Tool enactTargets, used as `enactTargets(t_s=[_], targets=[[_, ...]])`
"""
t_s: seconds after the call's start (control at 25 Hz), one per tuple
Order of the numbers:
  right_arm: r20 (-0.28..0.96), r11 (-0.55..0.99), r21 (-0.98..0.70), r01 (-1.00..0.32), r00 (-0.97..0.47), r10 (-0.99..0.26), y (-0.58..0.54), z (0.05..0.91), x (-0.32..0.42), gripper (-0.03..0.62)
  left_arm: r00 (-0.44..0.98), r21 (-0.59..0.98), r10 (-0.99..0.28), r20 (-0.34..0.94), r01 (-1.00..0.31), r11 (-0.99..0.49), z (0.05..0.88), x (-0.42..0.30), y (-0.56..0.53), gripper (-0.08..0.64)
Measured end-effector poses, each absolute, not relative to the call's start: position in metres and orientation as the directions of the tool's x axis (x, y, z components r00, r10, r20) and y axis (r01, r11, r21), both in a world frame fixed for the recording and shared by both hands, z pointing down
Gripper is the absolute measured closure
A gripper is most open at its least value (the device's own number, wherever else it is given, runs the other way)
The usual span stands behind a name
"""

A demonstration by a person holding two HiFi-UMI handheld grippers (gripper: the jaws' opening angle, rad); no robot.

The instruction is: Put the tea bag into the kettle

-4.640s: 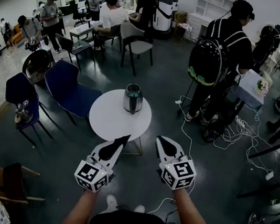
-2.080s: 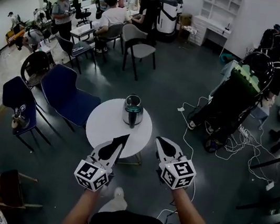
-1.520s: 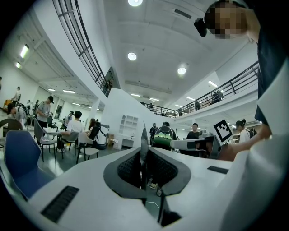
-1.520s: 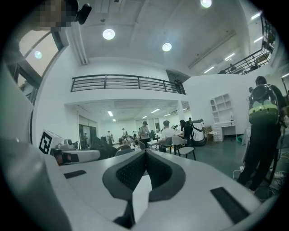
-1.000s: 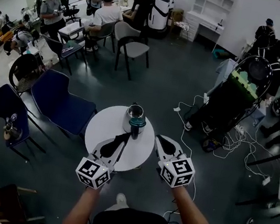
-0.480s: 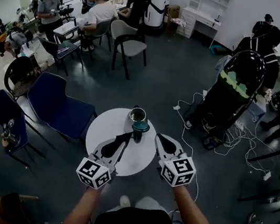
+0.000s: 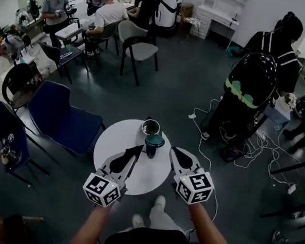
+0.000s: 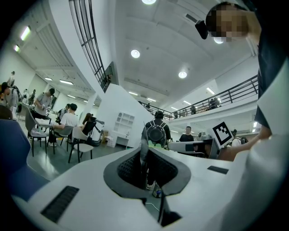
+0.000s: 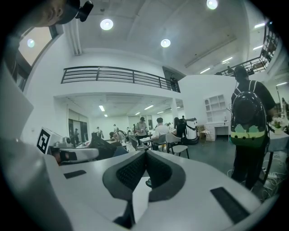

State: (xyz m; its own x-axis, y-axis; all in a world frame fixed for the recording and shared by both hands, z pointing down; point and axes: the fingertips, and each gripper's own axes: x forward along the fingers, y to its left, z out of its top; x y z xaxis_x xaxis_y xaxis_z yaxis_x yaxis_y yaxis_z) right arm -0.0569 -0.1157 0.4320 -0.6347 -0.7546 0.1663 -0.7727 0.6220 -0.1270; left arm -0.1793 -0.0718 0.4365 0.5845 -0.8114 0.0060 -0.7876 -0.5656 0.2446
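Fingers (image 8: 131, 169) of left gripper (image 7: 136, 150) pressed together, empty | right gripper (image 7: 174, 150) likewise | both held short of kettle (image 7: 151, 127) on table (image 7: 115, 142) | kettle's inside too small to be read

Inside the kettle (image 7: 151, 127) — too small to tell.

A round white worktop (image 7: 116, 147) is standing on the dark grey floor (image 7: 187, 89). A steel kettle (image 7: 151, 127) is sitting upright on the worktop's far side, toward the right, its mouth gaping open. A teal round piece (image 7: 154, 141) is touching the kettle's near side; whether it is the kettle's flipped-back lid or a separate thing cannot be told. The rest of the white top is showing bare.
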Motion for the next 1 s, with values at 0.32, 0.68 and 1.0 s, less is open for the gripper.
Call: enactTargets(t_s=[0.32,0.68,1.0], targets=[[0.146,0.625,-0.153,-0.766,-0.643,-0.752,-0.132,0.428,-0.050,0.575,0.591,0.239,-0.806,0.001,-0.783,-0.574,0.437,-0.170,-0.086,0.516],[0.133,0.656,-0.149,-0.740,-0.673,-0.728,-0.156,0.425,-0.057,0.575,0.554,0.217,-0.832,0.018,-0.815,-0.538,0.440,-0.176,-0.105,0.517],[0.128,0.669,-0.149,-0.728,-0.685,-0.717,-0.184,0.424,-0.048,0.575,0.541,0.181,-0.838,0.069,-0.833,-0.523,0.446,-0.167,-0.135,0.516]])
